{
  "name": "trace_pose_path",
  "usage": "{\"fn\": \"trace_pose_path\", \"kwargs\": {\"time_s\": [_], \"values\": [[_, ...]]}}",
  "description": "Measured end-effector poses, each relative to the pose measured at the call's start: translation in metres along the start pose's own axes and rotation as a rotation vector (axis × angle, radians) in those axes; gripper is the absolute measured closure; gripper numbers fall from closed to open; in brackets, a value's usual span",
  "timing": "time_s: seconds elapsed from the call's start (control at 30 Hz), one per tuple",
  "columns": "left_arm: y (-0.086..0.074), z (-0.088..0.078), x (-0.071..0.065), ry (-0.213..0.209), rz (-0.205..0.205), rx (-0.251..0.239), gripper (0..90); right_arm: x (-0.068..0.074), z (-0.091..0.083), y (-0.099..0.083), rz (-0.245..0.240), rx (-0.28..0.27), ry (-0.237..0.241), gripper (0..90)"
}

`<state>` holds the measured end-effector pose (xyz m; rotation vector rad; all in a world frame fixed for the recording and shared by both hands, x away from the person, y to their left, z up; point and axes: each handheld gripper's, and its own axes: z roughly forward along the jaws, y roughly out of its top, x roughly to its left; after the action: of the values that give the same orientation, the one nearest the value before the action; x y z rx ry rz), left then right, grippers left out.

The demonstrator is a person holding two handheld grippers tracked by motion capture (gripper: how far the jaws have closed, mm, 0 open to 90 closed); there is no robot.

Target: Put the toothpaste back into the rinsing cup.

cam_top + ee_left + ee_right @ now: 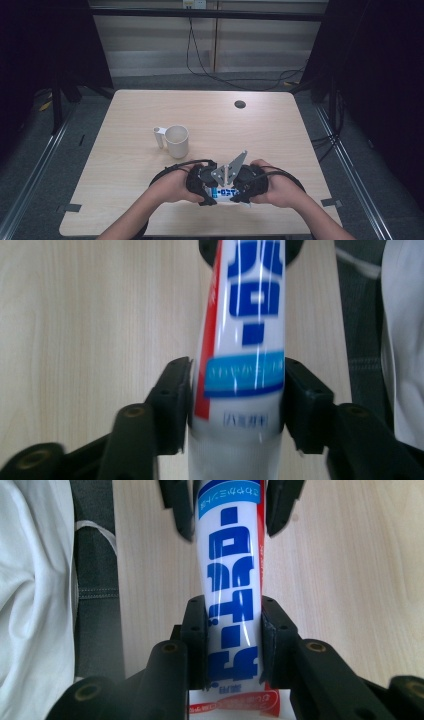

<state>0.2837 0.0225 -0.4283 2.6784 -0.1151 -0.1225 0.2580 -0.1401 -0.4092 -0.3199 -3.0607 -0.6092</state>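
Both tongs [212, 192] [240, 192] clamp the tube [223, 193]; mug [177, 140] apparently well clear behind.

one tube [223, 192], one cup [177, 140], two grippers, left gripper [202, 186] and right gripper [248, 187].

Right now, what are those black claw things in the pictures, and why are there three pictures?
A person sits at a wooden table and holds a hand tool in each hand. Each tool has two black fingers that pinch things. One camera looks down from above. The other two cameras ride on the tools and look along their fingers. On the table stands a cream cup with a white holder beside it. Both tools pinch the same thing: a white tube with blue letters, like toothpaste. The left gripper squeezes one end, and the right gripper squeezes the other end, so they face each other.
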Motion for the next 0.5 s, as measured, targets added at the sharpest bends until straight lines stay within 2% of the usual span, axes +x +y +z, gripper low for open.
{"fn": "trace_pose_path", "kwargs": {"time_s": [0.03,0.07,0.1,0.13,0.17,0.2,0.27,0.4,0.5], "values": [[0.0005,0.0002,0.0007,0.01,0.011,-0.02,44.2,-0.0001,0.0002,-0.0001,0.004,-0.003,0.001,69.4],[0.001,-0.0001,0.0021,0.011,0.019,-0.028,37.0,-0.0002,0.0006,-0.0003,0.005,-0.004,-0.001,69.4],[0.0006,-0.0001,0.0029,0.012,0.009,-0.027,31.8,-0.001,0.0011,-0.0006,0.002,-0.001,0.005,69.4],[0.0,-0.0009,0.0046,-0.007,0.027,-0.018,31.3,-0.0013,0.0018,-0.0012,-0.001,-0.001,0.001,69.3],[-0.0008,-0.0006,0.0051,-0.001,0.031,-0.014,28.2,-0.0013,0.0023,-0.0018,0.002,0.002,0.001,69.3],[-0.0022,-0.0004,0.0042,0.002,0.008,-0.019,28.0,-0.0018,0.0029,-0.0025,-0.005,-0.001,0.002,69.3],[-0.0049,-0.0017,0.0056,-0.01,0.009,-0.041,41.6,-0.0012,0.0027,-0.0039,0.013,-0.006,0.009,69.3],[-0.0055,-0.0026,0.006,-0.011,0.024,-0.071,43.5,-0.0025,0.0016,-0.0051,0.009,-0.004,0.007,69.3],[-0.0036,0.0003,0.0043,-0.015,0.032,-0.03,47.1,-0.0035,0.0019,-0.0039,-0.012,-0.01,0.006,69.3]]}}
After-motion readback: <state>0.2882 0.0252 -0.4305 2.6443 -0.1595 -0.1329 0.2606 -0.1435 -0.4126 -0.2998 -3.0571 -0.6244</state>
